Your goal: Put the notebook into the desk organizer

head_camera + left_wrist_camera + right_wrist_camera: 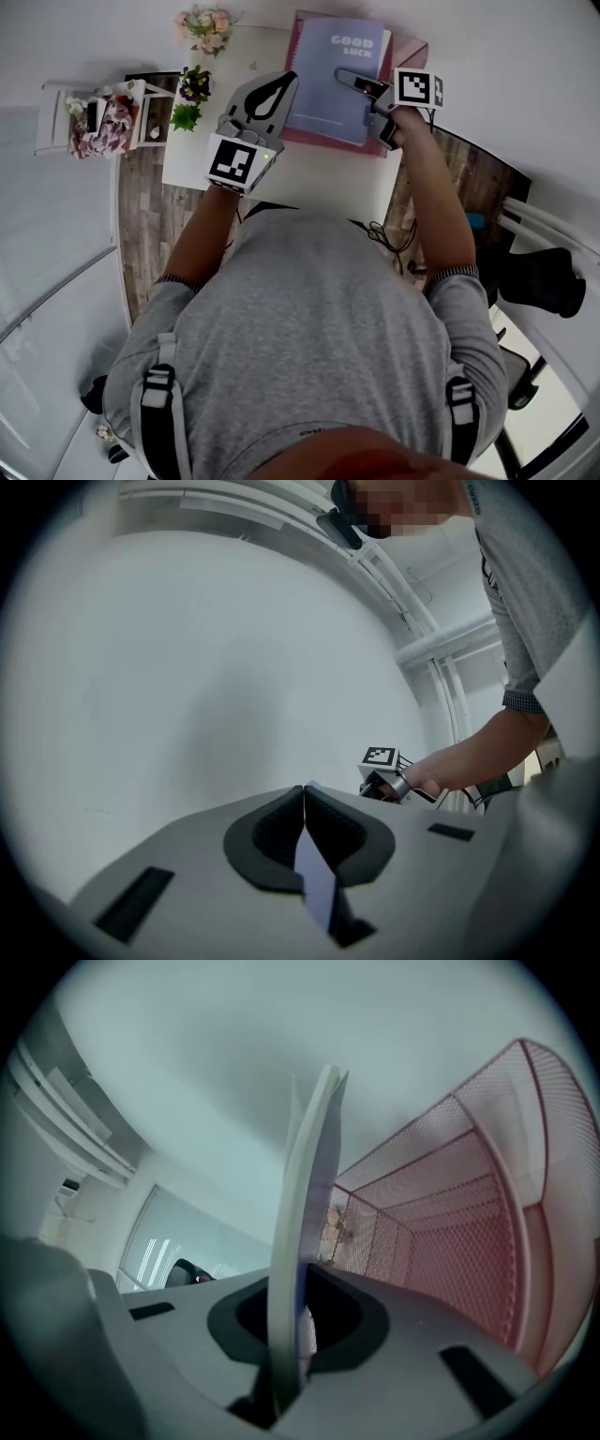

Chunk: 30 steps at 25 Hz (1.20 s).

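Both tools are on the notebook (pixel 330 89)! The left tool (pixel 280 87) is clenched on its nine o'clock edge, and the left gripper view shows a thin blue sheet pinched tight between the jaws. The right tool (pixel 351 79) bites the three o'clock side, jaws clamped on the pale page block. The notebook, cover up, is held at twelve o'clock of the white counter (pixel 300 178), right over the pink mesh desk organizer (pixel 413 49). In the right gripper view, the organizer's wire walls fill one to four o'clock.

Flower pots (pixel 194 89) left of organizer (pixel 412 47); tabletop (pixel 309 178) in front open.
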Available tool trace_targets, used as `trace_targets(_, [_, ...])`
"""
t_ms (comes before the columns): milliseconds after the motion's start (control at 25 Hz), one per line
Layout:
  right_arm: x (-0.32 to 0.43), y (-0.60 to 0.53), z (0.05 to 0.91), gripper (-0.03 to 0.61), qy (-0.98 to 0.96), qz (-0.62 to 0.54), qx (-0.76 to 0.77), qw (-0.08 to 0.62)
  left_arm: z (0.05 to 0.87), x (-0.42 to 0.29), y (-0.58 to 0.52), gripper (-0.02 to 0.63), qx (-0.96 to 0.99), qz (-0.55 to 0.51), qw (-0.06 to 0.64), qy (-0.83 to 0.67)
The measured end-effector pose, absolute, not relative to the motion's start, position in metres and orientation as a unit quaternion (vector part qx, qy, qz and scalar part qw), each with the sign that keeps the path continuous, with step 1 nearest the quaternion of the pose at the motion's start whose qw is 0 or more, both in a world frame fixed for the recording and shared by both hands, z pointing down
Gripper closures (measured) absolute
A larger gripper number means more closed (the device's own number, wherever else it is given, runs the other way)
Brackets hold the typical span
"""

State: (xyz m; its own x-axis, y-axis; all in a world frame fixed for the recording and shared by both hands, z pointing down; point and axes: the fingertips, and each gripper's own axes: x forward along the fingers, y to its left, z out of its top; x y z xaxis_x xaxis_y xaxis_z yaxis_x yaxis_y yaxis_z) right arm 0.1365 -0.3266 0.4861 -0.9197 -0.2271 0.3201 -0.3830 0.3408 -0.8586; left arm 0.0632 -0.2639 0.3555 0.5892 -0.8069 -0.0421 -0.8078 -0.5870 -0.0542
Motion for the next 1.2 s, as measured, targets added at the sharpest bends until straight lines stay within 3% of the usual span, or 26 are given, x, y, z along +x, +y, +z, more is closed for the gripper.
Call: trace_targets(1200, [0.140,-0.344,0.537,0.475,-0.825,0.372,0.336,0.262,0.359,0.072,-0.271,0.592,-0.904,0.015,0.018,0.428])
